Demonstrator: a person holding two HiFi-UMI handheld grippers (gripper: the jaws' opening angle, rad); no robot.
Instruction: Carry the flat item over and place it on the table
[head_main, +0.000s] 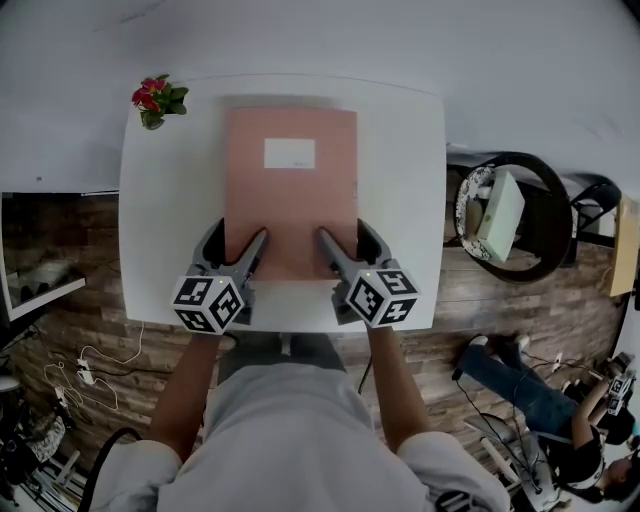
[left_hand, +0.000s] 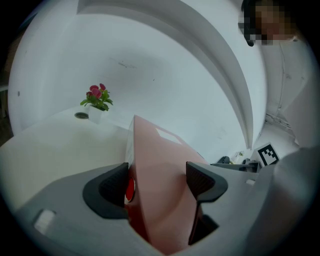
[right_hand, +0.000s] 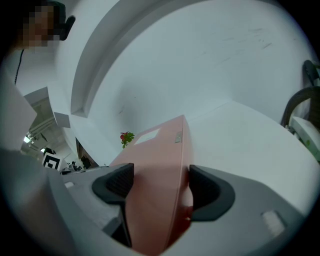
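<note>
Both claws bite the near edge of the pink folder (head_main: 290, 195) — my left gripper (head_main: 238, 242) at its left corner, my right gripper (head_main: 343, 236) at its right — jaws clamped on it, while it lies flat over the white table (head_main: 170, 200).

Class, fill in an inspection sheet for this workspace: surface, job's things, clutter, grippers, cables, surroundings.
Surface: white table.
Job's things: pink folder with white label, over the table's middle.
Clutter: potted plant at far left corner.
Grippers: left gripper and right gripper each shut on the folder's near edge.
Cables: white cables on the floor, left.
Surroundings: round chair holding a white box, right; person seated on floor.
</note>
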